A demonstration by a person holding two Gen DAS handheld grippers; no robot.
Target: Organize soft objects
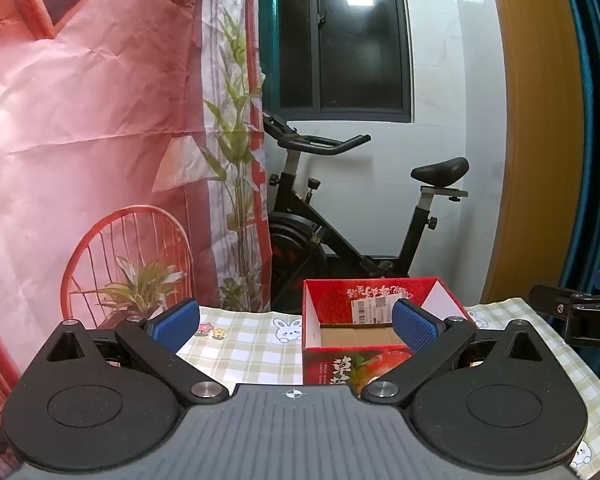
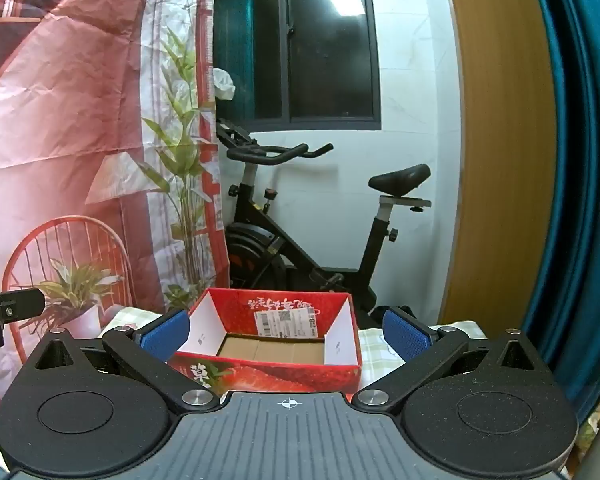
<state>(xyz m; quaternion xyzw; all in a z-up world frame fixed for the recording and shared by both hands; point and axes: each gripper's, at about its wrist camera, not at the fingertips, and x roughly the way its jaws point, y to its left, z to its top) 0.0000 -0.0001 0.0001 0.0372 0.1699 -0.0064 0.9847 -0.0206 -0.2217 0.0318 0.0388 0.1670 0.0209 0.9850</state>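
An open red strawberry-print cardboard box [image 1: 332,364] stands on the checked tablecloth [image 1: 244,344]; its brown bottom shows bare. It also shows in the right wrist view [image 2: 284,374], straight ahead. My left gripper [image 1: 296,326] is open and empty, held above the cloth just left of the box. My right gripper [image 2: 286,334] is open and empty, its blue pads [image 2: 166,334] on either side of the box. No soft object is in view.
A black exercise bike [image 1: 340,220] stands behind the table by the white wall. A pink printed backdrop [image 1: 80,140] hangs on the left. A wooden panel [image 2: 500,160] and blue curtain [image 2: 580,160] are on the right. The other gripper's tip [image 1: 572,308] shows at the right edge.
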